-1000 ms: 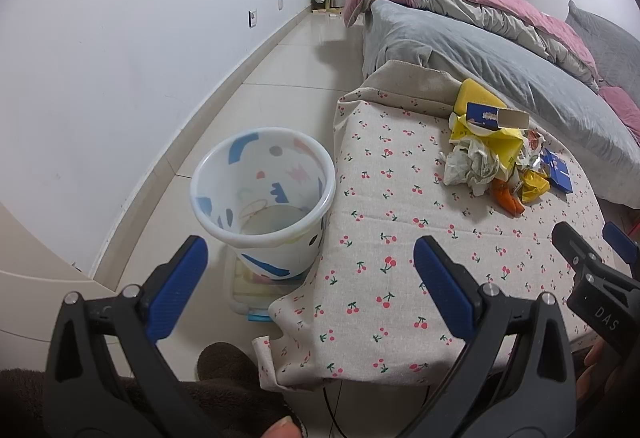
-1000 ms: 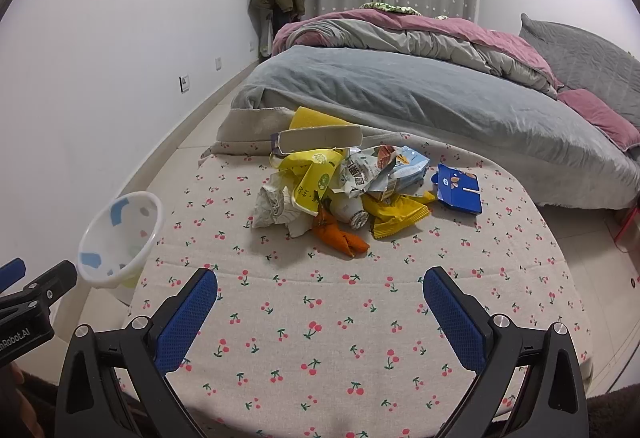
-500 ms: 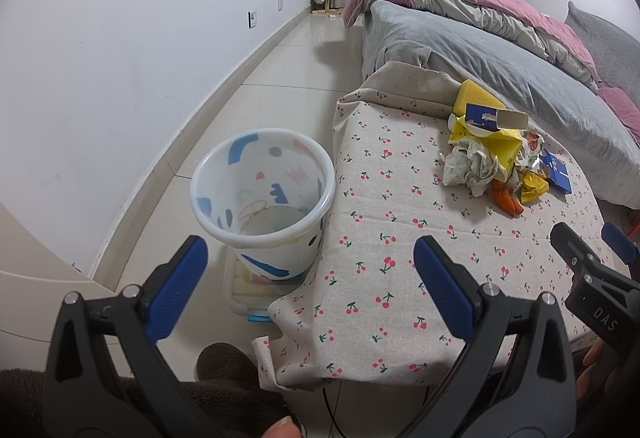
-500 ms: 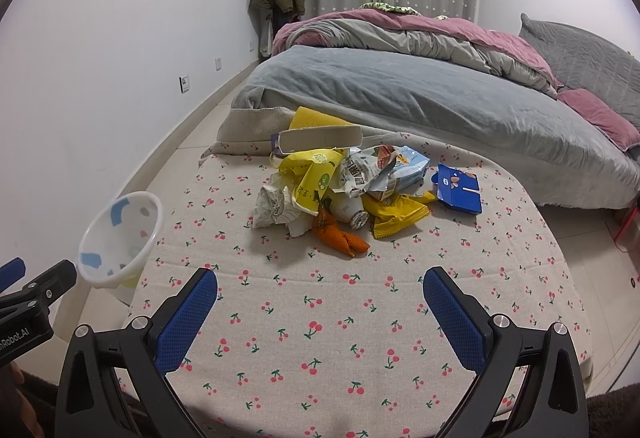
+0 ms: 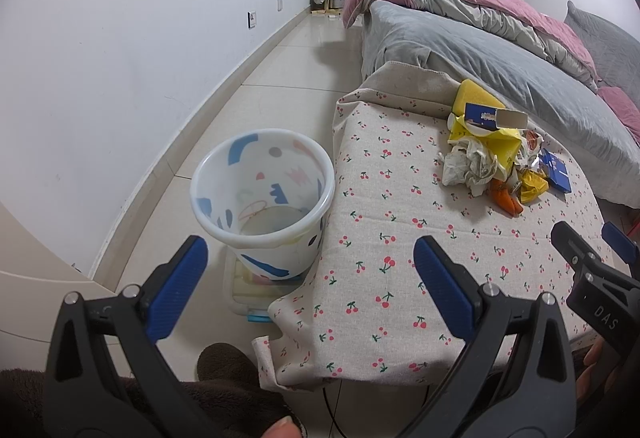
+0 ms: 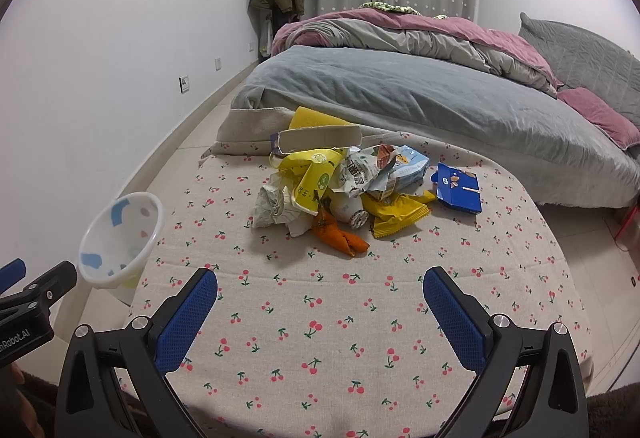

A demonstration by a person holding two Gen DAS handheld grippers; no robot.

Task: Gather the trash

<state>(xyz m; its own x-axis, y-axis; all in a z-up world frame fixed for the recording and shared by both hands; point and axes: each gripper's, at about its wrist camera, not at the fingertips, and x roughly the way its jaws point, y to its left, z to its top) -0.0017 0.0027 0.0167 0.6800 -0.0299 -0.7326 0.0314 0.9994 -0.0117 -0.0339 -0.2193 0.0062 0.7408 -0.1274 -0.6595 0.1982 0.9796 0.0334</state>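
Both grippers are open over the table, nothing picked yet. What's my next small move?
Probably ease the right gripper forward to the orange wrapper: it lies at the pile's near edge, both grippers are open and empty, and the bin waits left of the table.

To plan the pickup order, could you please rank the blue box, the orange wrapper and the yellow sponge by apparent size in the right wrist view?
1. Blue box
2. Orange wrapper, close to the box, so unsure
3. Yellow sponge, farthest away and partly hidden by a carton, so probably understated
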